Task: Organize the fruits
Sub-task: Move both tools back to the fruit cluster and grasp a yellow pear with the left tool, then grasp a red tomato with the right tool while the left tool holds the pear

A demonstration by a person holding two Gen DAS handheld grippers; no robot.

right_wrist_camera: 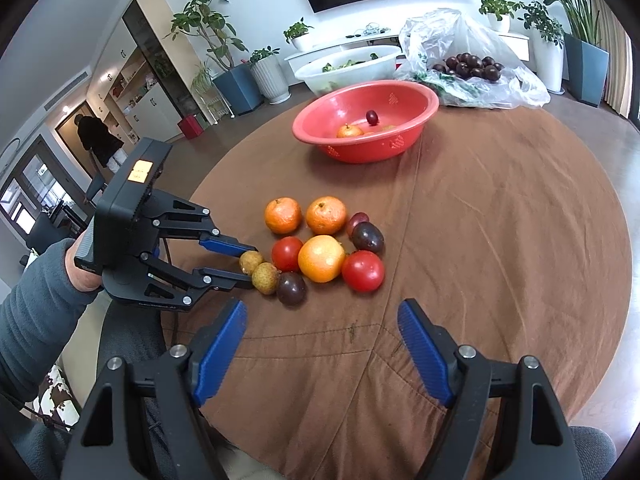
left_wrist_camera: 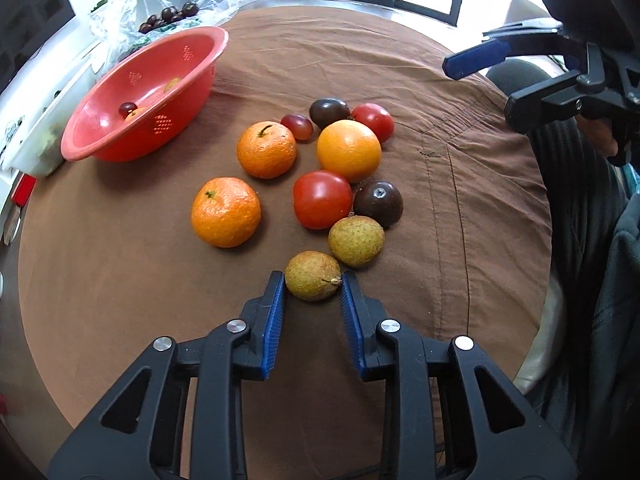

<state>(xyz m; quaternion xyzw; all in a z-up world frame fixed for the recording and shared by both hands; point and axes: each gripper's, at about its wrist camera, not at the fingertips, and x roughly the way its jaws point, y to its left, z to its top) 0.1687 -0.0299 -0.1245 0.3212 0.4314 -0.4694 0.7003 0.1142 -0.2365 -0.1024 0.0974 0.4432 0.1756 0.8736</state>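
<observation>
Longan (left_wrist_camera: 313, 276) between the left fingers' (left_wrist_camera: 276, 312) closed pads.

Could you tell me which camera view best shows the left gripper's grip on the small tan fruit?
The left wrist view: both pads press the tan fruit. The right wrist view shows it side-on, partly hidden by a finger.

Cloth, plastic and fruit skins beside the red bowl (right_wrist_camera: 362, 120)

The bowl is smooth glossy plastic; the worktop's brown cloth (left_wrist_camera: 360, 60) is matt and creased; the tomato (left_wrist_camera: 322, 199) shines, the mandarin (left_wrist_camera: 226, 212) is pebbled, the longan (left_wrist_camera: 313, 276) dull and rough.
</observation>
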